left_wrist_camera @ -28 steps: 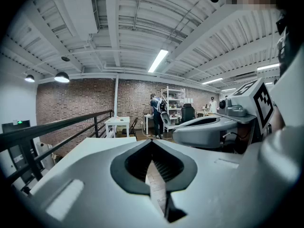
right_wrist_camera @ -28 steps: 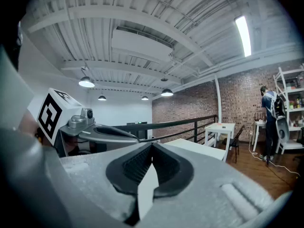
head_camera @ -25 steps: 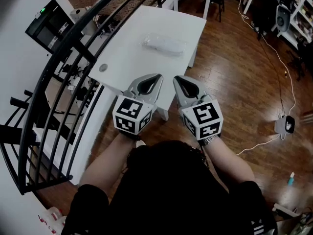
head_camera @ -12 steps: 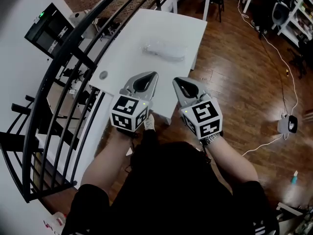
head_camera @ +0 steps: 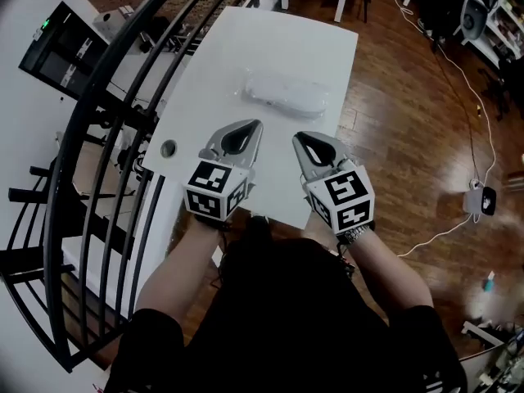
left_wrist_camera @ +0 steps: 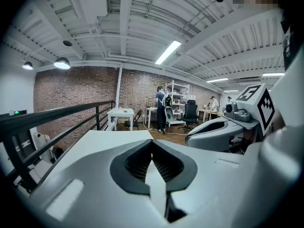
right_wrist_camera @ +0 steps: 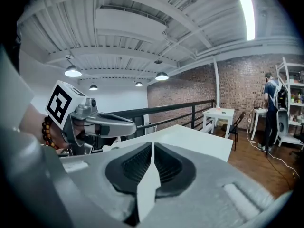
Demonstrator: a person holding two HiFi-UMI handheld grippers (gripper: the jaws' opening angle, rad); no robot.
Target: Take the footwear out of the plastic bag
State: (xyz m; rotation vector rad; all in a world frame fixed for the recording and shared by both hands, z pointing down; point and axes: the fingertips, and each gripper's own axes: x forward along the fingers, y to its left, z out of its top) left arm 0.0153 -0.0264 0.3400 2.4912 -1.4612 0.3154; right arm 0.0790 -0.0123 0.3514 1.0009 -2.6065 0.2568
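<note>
Lying toward the far end of the white counter, the clear plastic bag holds pale footwear whose outline is blurred by the film. Any print on the bag is too small to read.

The left hand-held gripper and the right hand-held gripper hang side by side over the counter's near end. They are well short of the bag, with their tips aimed toward it. Each has its jaws pressed together with nothing between them.

The only markings that can be made out are the black-and-white square patterns on the left cube and the right cube. A black railing runs along the counter's left side, and a white cable trails over the wooden floor on the right.
</note>
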